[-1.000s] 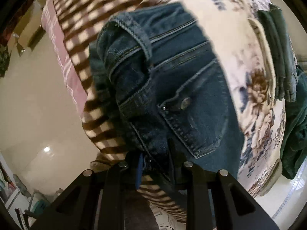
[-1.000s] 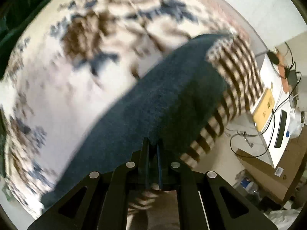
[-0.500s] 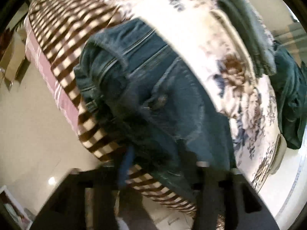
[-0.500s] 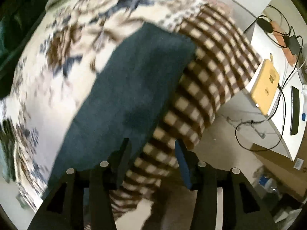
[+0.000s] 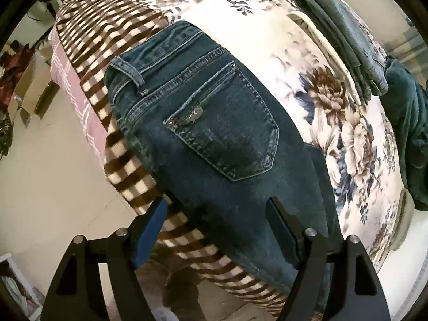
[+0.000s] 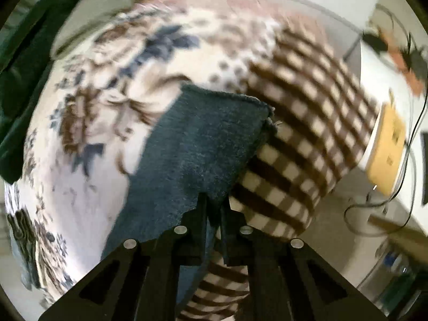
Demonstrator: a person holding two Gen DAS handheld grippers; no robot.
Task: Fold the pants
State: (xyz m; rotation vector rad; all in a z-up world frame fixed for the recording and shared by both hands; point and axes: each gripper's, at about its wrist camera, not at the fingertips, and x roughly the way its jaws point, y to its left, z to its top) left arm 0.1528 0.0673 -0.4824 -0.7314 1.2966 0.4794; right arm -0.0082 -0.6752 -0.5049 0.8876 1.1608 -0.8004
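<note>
No writing is legible. The jeans [image 5: 214, 133] lie across the floral blanket [image 5: 334, 107], pocket up; folded clothes [image 5: 345, 34] sit beyond them. The left gripper [image 5: 216, 227] is opening, empty, above the jeans. The right gripper [image 6: 214, 208] is clamped on the jeans' leg.

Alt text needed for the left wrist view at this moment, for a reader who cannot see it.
Dark blue jeans lie back-pocket-up on a floral and brown-checked blanket, seen from above. The left gripper hovers over them, jaws opening, pads clear of the denim. Folded green clothes sit at the bed's far edge.
</note>
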